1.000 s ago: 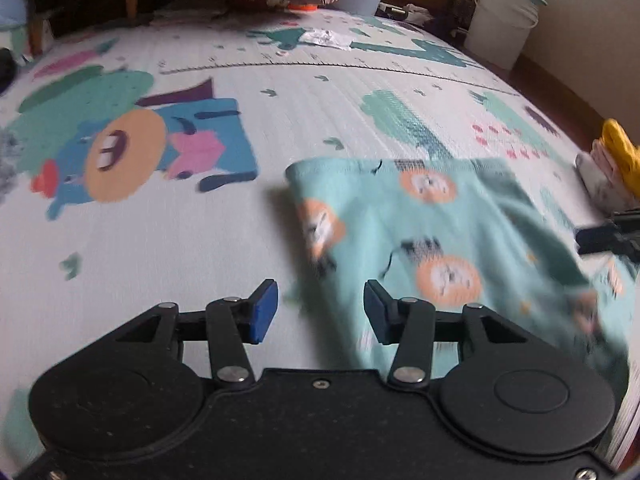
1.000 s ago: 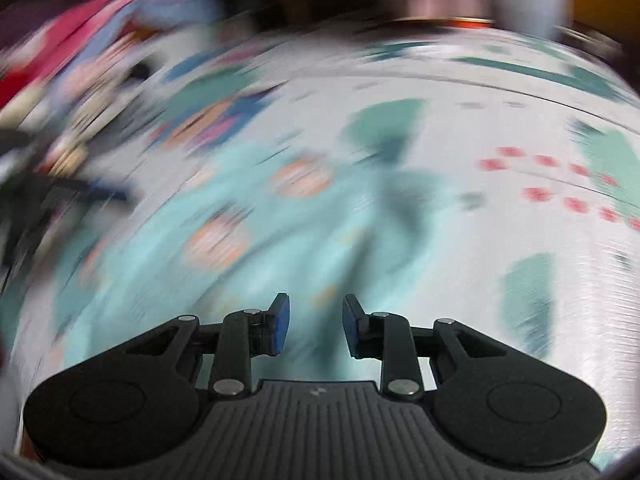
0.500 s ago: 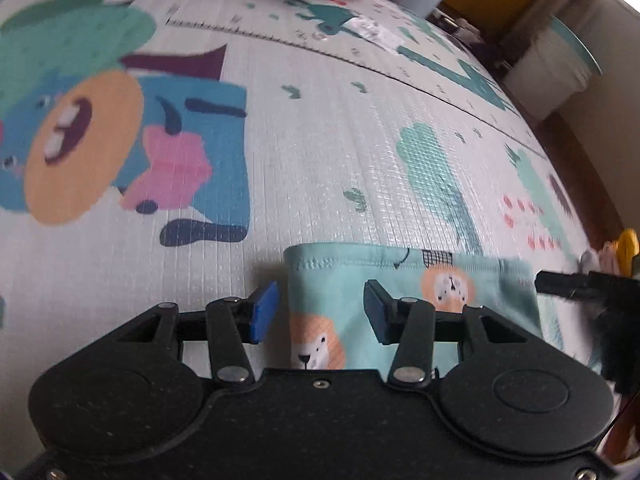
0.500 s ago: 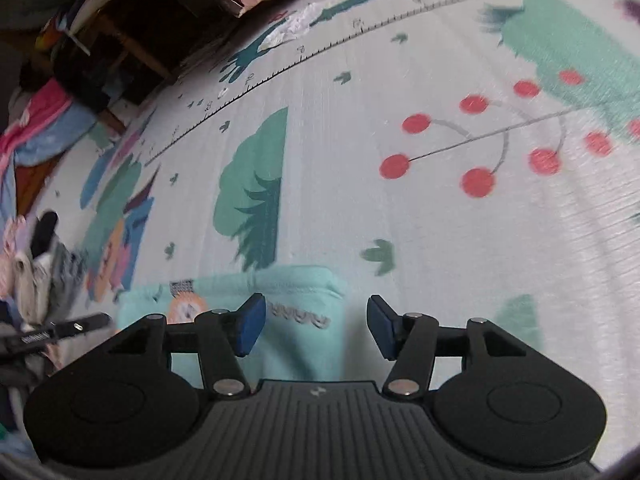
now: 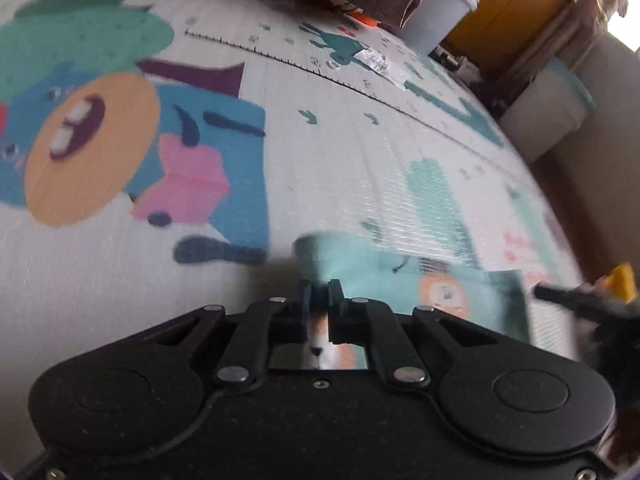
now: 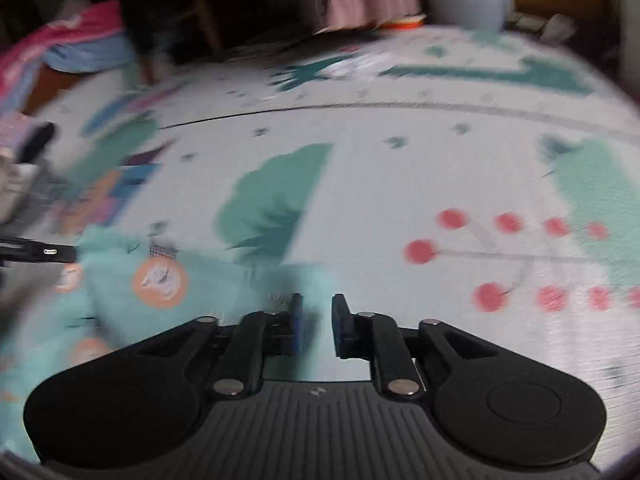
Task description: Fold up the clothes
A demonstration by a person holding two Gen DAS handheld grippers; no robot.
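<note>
A mint-green garment with orange lion prints (image 5: 404, 280) lies on the patterned play mat (image 5: 320, 168). My left gripper (image 5: 319, 298) is shut on its near-left edge, cloth showing between the fingers. In the right wrist view the same garment (image 6: 160, 280) spreads to the left. My right gripper (image 6: 317, 320) has its jaws narrowed around the garment's right corner, a small gap still between the pads. The right gripper's finger (image 5: 568, 298) shows at the garment's far right in the left wrist view. Both views are motion-blurred.
A white bucket (image 5: 436, 12) and a pale bin (image 5: 548, 112) stand past the mat's far edge. A yellow item (image 5: 622, 282) lies at the right. A pile of clothes (image 6: 60, 52) and dark furniture legs (image 6: 200, 20) are at the back left.
My left gripper has closed on the garment's left edge. My right gripper has narrowed around the right corner. Both views have tilted up and blurred with motion.
</note>
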